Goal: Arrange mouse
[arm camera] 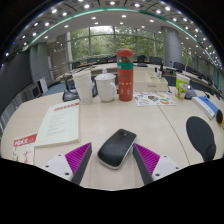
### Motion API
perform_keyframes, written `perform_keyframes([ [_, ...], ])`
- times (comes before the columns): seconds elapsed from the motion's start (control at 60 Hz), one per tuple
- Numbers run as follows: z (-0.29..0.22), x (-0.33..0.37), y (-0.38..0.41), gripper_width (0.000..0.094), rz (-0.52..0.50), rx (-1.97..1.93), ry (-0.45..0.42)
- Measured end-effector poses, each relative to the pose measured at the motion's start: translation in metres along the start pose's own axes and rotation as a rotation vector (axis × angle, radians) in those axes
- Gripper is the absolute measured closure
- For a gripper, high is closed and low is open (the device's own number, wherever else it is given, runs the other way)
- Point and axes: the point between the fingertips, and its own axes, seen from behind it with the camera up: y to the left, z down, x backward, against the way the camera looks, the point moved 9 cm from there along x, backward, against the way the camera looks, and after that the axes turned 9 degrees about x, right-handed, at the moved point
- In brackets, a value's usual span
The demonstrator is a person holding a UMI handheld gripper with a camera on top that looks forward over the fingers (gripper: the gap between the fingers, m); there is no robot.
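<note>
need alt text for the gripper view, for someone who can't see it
A dark computer mouse rests on a light table between the open fingers of a handheld gripper, with a gap at either side. Beyond it stand a red bottle and a white mug, with a booklet to the side.

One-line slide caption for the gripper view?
Hand-held gripper open, black mouse resting between its fingers on the table.
</note>
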Motion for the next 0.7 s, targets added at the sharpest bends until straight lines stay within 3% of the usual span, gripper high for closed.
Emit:
perform_keyframes([
  [0.167, -0.014, -0.020, 0.003, 0.0144, 0.009, 0.019, 0.010],
  [0.3, -0.016, -0.029, -0.002, 0.0453, 0.063, 0.066, 0.020],
  [0.533, -0.019, -0.027, -0.002, 0.0583, 0.007, 0.109, 0.030],
  [0.7, -0.056, 0.014, -0.020, 0.0613, -0.016, 0.141, -0.059],
])
